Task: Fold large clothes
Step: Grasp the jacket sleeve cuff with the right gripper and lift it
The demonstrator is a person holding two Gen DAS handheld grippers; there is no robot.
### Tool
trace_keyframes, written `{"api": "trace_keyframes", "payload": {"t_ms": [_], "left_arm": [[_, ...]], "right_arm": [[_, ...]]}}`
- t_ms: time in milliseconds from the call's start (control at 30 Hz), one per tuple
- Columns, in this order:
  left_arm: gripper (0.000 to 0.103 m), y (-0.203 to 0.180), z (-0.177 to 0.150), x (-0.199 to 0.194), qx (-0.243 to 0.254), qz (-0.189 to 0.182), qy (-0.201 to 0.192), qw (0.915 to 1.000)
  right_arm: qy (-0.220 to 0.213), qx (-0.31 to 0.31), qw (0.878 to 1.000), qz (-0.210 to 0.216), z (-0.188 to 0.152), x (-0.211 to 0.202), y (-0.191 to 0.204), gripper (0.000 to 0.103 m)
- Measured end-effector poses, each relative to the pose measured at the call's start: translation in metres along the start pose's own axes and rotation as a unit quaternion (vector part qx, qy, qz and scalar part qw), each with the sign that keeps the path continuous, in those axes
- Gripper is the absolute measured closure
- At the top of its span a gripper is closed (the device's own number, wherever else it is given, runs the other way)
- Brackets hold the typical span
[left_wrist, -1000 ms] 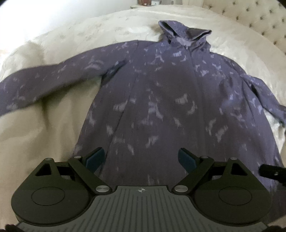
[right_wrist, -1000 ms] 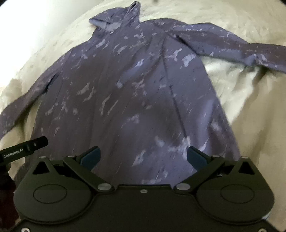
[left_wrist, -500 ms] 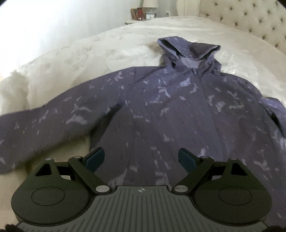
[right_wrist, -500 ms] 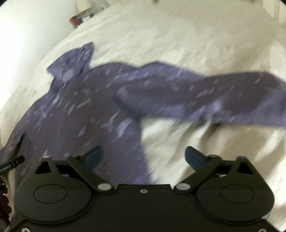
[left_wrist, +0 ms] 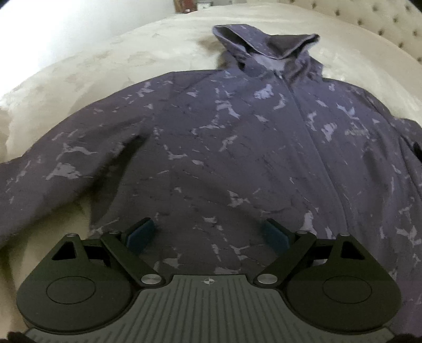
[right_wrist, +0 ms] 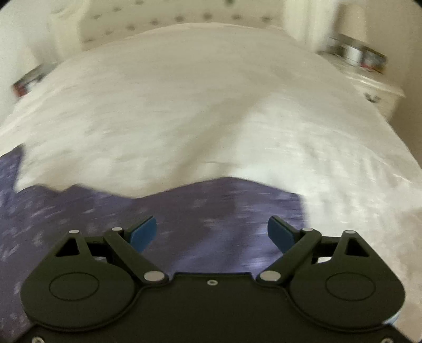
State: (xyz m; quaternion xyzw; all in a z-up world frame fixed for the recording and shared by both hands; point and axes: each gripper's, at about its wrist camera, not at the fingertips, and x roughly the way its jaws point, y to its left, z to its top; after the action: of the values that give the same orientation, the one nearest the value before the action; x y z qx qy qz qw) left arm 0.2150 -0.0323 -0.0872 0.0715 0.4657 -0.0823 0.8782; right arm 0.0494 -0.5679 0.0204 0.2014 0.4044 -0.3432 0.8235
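Note:
A dark purple hooded jacket [left_wrist: 237,147] with pale flecks lies spread flat on a cream bed, hood [left_wrist: 266,50] at the far end, one sleeve [left_wrist: 52,174] stretched out to the left. My left gripper [left_wrist: 208,232] is open and empty, low over the jacket's body near the left armpit. In the blurred right wrist view, the jacket's other sleeve [right_wrist: 184,211] lies across the bedspread. My right gripper [right_wrist: 211,232] is open and empty just above that sleeve.
The cream bedspread [left_wrist: 110,60] [right_wrist: 197,105] surrounds the jacket. A tufted headboard [left_wrist: 390,23] [right_wrist: 171,18] stands at the far end. A white nightstand [right_wrist: 369,87] with small items stands to the right of the bed, another nightstand [left_wrist: 195,4] behind the hood.
My left gripper moved forward and lower over the jacket's chest. My right gripper swung right, away from the body, and now looks over the right sleeve toward the headboard.

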Motion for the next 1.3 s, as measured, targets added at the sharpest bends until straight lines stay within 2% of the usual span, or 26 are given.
{"api": "trace_keyframes", "payload": {"t_ms": [100,167,300,400,467,500,533,567,600,633,667,800,1000,1133,1300], "left_arm": [[0.01,-0.005,-0.003,0.003,0.014,0.009,-0.002,0.9999],[0.005,-0.007,-0.005,0.005,0.02,0.009,-0.003,0.9998],[0.0,-0.006,-0.005,0.008,0.015,0.003,-0.001,0.9999],[0.0,-0.003,-0.004,0.009,0.008,-0.008,0.003,0.9999],[0.0,-0.001,-0.002,0.008,0.009,-0.017,0.003,0.9998],[0.001,0.0,-0.002,0.007,0.011,-0.02,0.002,0.9997],[0.001,0.0,-0.001,0.006,0.012,-0.024,0.0,0.9997],[0.002,0.001,-0.001,0.003,0.011,-0.027,-0.002,0.9996],[0.002,0.003,-0.001,0.001,0.009,-0.03,-0.004,0.9995],[0.004,0.005,-0.001,-0.004,0.004,-0.037,-0.008,0.9993],[0.01,0.008,-0.001,-0.009,-0.002,-0.045,-0.013,0.9989],[0.01,0.018,0.006,-0.023,-0.014,-0.055,-0.044,0.9974],[0.01,0.035,0.01,-0.033,-0.027,-0.05,-0.076,0.9954],[0.01,0.045,0.008,-0.034,-0.033,-0.045,-0.093,0.9941],[0.01,0.061,-0.001,-0.032,-0.053,-0.054,-0.092,0.9929]], "right_arm": [[0.006,0.029,0.999,-0.026,-0.004,0.01,-0.029,0.011],[0.018,0.049,0.998,-0.028,-0.007,0.019,-0.044,0.011],[0.06,0.102,0.993,0.011,-0.017,0.039,-0.063,0.013],[0.065,0.14,0.987,0.035,-0.022,0.049,-0.072,0.016],[0.062,0.156,0.985,0.04,-0.023,0.048,-0.075,0.041],[0.058,0.159,0.984,0.046,-0.023,0.047,-0.076,0.046],[0.052,0.159,0.985,0.05,-0.022,0.044,-0.076,0.056],[0.045,0.15,0.986,0.049,-0.022,0.04,-0.072,0.078],[0.038,0.139,0.988,0.05,-0.019,0.031,-0.068,0.095],[0.032,0.131,0.989,0.053,-0.016,0.024,-0.064,0.095],[0.023,0.122,0.991,0.05,-0.012,0.016,-0.057,0.095],[-0.018,0.075,0.995,0.058,0.009,-0.013,-0.026,0.095],[-0.06,0.004,0.991,0.119,0.031,-0.057,0.048,0.096],[-0.075,-0.051,0.979,0.185,0.037,-0.079,0.123,0.096],[-0.078,-0.103,0.953,0.274,0.035,-0.092,0.226,0.096]]}}
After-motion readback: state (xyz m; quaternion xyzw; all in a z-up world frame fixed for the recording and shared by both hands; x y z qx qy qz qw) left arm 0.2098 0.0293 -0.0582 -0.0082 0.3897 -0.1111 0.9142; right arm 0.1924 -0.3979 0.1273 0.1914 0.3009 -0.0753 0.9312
